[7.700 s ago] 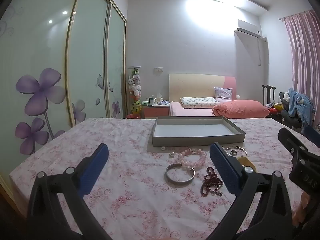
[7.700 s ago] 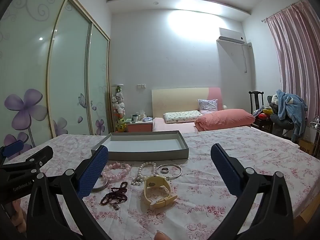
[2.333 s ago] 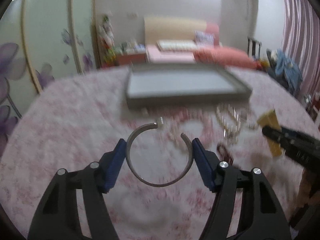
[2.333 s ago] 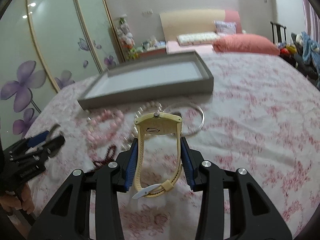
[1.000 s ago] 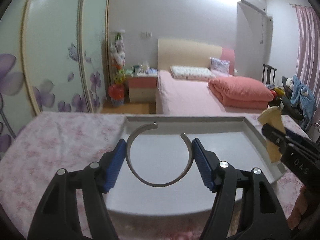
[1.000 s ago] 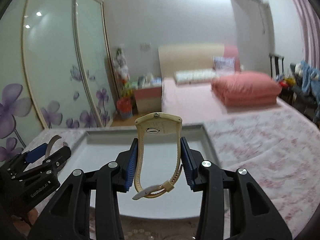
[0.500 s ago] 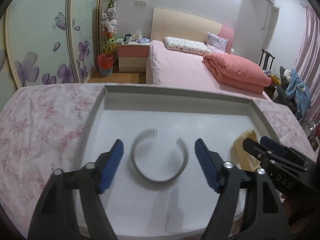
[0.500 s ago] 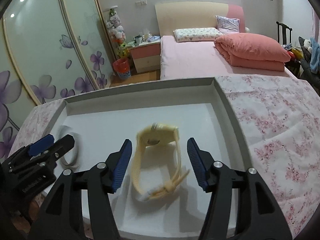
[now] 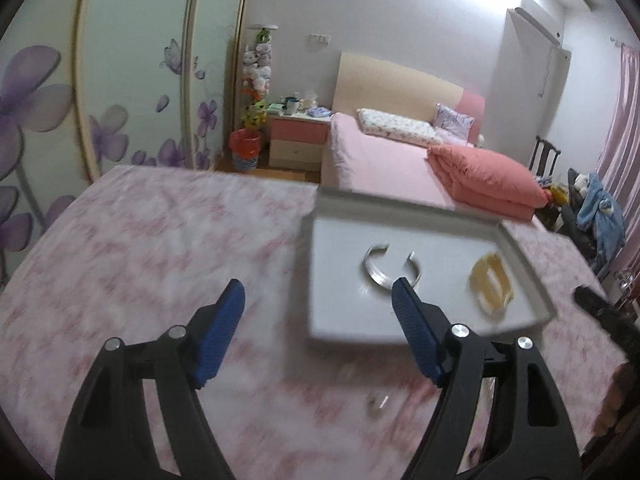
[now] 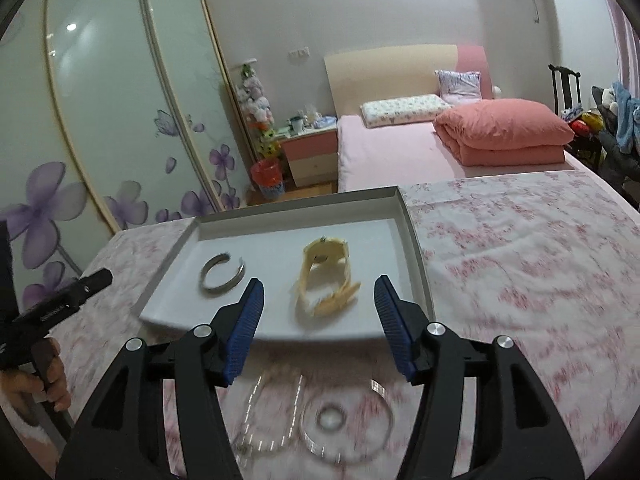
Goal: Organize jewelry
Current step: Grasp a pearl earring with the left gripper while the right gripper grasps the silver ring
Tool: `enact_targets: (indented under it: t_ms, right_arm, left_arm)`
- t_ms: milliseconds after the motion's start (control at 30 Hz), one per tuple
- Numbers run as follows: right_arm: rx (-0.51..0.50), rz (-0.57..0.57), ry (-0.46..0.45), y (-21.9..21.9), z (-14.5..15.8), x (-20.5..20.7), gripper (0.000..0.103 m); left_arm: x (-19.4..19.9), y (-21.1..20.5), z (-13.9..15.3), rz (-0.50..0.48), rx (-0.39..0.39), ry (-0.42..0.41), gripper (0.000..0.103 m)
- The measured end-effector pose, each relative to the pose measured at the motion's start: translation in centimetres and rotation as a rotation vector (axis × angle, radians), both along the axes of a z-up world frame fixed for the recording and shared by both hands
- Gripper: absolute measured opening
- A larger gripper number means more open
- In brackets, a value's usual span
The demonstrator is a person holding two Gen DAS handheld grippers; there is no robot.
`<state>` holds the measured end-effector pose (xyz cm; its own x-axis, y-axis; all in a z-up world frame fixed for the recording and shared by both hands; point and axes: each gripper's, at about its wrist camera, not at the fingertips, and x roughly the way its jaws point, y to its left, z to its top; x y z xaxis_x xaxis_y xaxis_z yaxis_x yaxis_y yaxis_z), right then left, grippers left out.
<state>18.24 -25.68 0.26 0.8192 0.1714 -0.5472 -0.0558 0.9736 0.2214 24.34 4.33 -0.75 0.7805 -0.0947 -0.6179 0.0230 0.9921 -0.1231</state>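
Fingers [image 10: 318,312] on right gripper apart, empty; same on left gripper [image 9: 316,326]. Cuff bracelet [image 10: 222,276] and yellow watch [image 10: 326,282] lying in tray [image 10: 416,264]. Next: drop onto silver bangle [image 10: 346,426] on tabletop [image 10: 520,280], pinch rim, lift level.

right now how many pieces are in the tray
2. A silver cuff lies on the left side of the tray, and a yellow watch lies to its right. They lie apart. Nothing else shows inside.
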Motion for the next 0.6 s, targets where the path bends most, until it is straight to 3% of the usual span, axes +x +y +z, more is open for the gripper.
enact_targets:
  t_ms: [167, 267, 600]
  right_arm:
    - [-0.011, 0.007, 0.010, 0.4, -1.4, -3.1, 0.058]
    - [0.007, 0.012, 0.032, 0.6, -2.5, -4.1, 0.058]
    - [0.021, 0.005, 0.063, -0.1, -4.0, -5.2, 0.058]
  left_arm:
    - [-1.6, 0.3, -2.7, -0.015, 0.055, 0.079, 0.073]
    - [-1.2, -0.8, -4.6, -0.063, 0.074, 0.150, 0.063]
    - [0.6, -4.2, -6.9, -0.094, 0.125, 0.204, 0.053]
